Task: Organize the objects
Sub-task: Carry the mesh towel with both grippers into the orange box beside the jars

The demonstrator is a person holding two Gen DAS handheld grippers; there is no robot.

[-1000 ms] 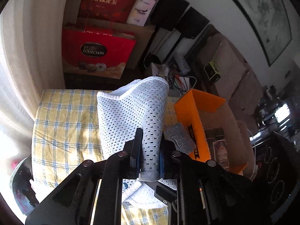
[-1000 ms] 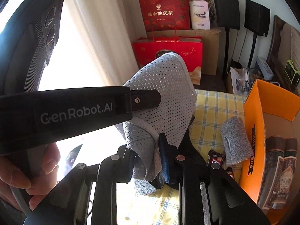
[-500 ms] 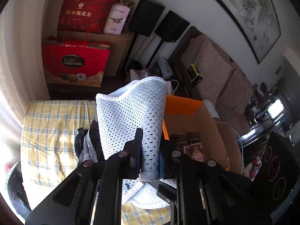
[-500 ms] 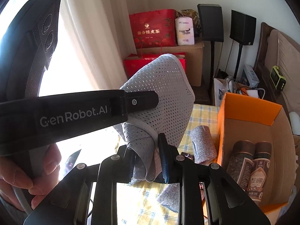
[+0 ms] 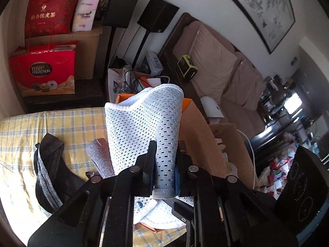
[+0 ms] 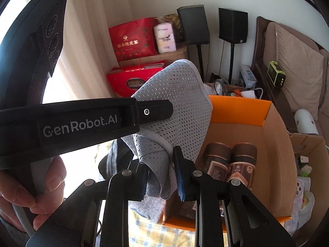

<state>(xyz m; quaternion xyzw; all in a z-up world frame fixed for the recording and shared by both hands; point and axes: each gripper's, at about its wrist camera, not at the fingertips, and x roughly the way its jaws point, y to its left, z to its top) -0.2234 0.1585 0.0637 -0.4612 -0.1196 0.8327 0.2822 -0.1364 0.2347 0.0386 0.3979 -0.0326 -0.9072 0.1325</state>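
Both tongs clenched on one white mesh garment: left tongs, right tongs. Garment held aloft, long axis upright, above surface edge. Open orange box just right, nearer right tongs; probable destination.

Your bench wore a yellow checked cloth. Left of your left-hand fingers a dark grey garment lay on it; the orange-rimmed cardboard box sat to their right.
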